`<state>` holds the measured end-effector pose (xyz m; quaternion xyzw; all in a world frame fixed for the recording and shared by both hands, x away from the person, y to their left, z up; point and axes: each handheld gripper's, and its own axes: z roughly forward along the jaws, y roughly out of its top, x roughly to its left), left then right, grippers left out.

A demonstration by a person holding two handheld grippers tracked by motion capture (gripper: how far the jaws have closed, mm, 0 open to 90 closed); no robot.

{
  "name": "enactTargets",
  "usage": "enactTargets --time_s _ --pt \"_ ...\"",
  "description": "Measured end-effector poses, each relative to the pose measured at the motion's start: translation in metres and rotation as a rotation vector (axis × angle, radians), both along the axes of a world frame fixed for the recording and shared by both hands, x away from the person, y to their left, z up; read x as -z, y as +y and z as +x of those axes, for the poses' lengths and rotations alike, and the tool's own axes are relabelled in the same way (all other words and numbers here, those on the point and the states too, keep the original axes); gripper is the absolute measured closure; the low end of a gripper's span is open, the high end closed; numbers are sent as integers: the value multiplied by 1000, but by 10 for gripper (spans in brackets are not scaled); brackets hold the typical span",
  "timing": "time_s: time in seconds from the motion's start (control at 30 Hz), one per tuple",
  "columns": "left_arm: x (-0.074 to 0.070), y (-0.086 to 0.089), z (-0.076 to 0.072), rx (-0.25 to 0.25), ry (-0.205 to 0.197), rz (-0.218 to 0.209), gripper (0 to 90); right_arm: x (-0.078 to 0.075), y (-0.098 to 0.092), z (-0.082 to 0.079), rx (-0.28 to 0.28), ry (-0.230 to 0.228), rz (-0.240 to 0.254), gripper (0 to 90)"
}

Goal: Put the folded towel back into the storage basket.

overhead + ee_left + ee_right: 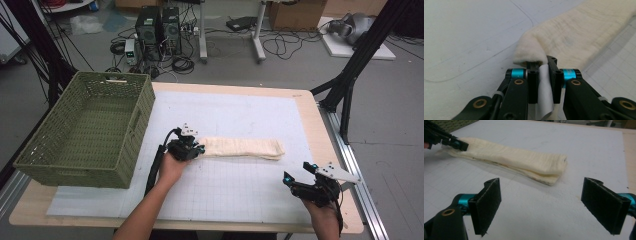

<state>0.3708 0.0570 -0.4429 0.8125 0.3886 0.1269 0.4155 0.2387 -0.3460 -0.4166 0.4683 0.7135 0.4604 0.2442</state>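
Note:
A cream folded towel (243, 148) lies as a long strip across the middle of the white mat (235, 112). My left gripper (196, 148) is at the towel's left end, shut on that end; in the left gripper view the towel (574, 40) bunches up at the jaw tips and a white tag (545, 90) sits pinched between the pads of my left gripper (544, 66). My right gripper (297, 173) rests near the table's front right corner, open with nothing between its pads (487, 202). From the right gripper view the towel (514, 160) lies ahead, apart from the jaws of my right gripper (541, 205).
A green woven basket (90, 130) stands at the table's left, hanging past the edge. The wooden table edge (320, 130) runs along the right. Computer cases (157, 27), cables and a black stand (350, 75) are on the floor beyond.

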Motion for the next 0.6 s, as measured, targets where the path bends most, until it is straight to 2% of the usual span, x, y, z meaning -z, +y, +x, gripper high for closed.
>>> enactTargets --time_s 0.2,0.37,0.4,0.43,0.53,0.6 --pt "-3 2 -2 5 -5 -16 805 0 2 18 3 35 -21 167" --pt "-6 5 -5 13 -20 -20 805 -4 -1 39 41 25 -35 167" --pt "-6 6 -6 15 -23 -23 805 -5 -1 48 56 21 -42 167" --pt "-6 7 -6 15 -26 -25 805 -5 -1 48 56 21 -42 167" --pt "-6 10 -7 17 -27 -30 805 -8 4 64 62 11 -68 183" --pt "-6 11 -8 17 -28 -29 805 -9 6 67 57 6 -77 198"
